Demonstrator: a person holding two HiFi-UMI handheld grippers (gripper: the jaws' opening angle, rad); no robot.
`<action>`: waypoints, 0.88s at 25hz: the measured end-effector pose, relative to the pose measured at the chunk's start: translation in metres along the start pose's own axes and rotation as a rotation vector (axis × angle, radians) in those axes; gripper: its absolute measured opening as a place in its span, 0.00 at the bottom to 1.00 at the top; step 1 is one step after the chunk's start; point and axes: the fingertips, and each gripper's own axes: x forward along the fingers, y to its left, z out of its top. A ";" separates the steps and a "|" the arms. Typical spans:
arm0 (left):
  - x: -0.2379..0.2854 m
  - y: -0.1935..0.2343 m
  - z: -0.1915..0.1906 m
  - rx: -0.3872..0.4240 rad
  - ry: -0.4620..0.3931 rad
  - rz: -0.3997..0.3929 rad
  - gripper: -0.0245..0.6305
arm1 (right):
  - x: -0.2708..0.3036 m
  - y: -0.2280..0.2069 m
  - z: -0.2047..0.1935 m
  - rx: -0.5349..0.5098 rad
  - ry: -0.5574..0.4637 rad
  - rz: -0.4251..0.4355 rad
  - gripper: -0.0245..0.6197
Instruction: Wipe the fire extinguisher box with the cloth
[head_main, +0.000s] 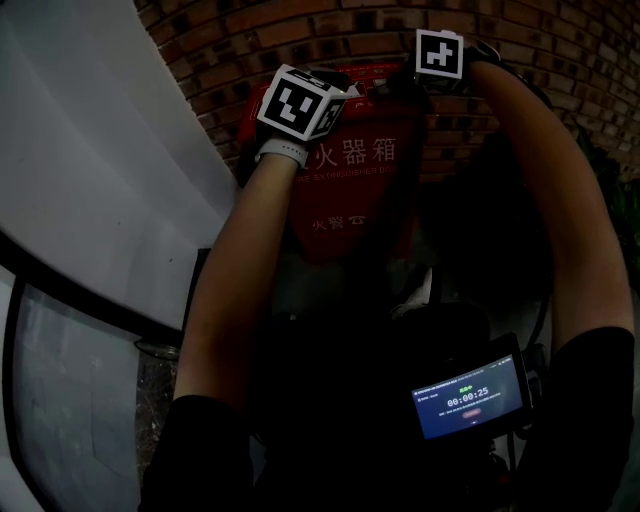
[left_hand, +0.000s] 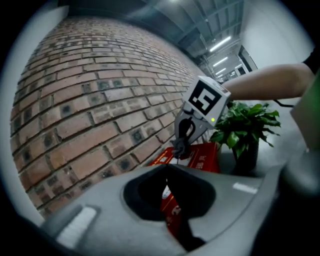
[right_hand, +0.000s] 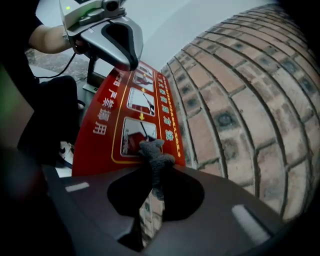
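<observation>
The red fire extinguisher box (head_main: 350, 190) stands against a brick wall, white characters on its front. Both grippers hover at its top edge; in the head view only the left marker cube (head_main: 300, 105) and the right marker cube (head_main: 440, 55) show. My right gripper (right_hand: 152, 170) is shut on a small grey cloth (right_hand: 156, 156), which hangs just over the box's instruction label (right_hand: 137, 127). My left gripper (left_hand: 166, 169) is shut with nothing in it, a little above the box (left_hand: 202, 156). It faces the right gripper (left_hand: 181, 147) and the dangling cloth (left_hand: 180, 145).
The brick wall (head_main: 560, 60) runs behind the box and close beside both grippers. A potted green plant (left_hand: 245, 130) stands to the right of the box. A white curved wall (head_main: 90, 150) lies to the left. A lit device screen (head_main: 470, 398) hangs at my chest.
</observation>
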 end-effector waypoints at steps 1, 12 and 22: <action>0.000 -0.004 0.002 -0.002 -0.003 -0.004 0.04 | -0.001 0.000 -0.006 -0.003 0.014 -0.004 0.09; -0.057 0.028 0.002 -0.025 -0.064 0.080 0.04 | -0.036 -0.004 0.044 -0.185 0.026 -0.126 0.09; -0.106 0.065 -0.054 -0.115 -0.080 0.136 0.04 | -0.004 0.050 0.136 -0.350 0.020 0.068 0.09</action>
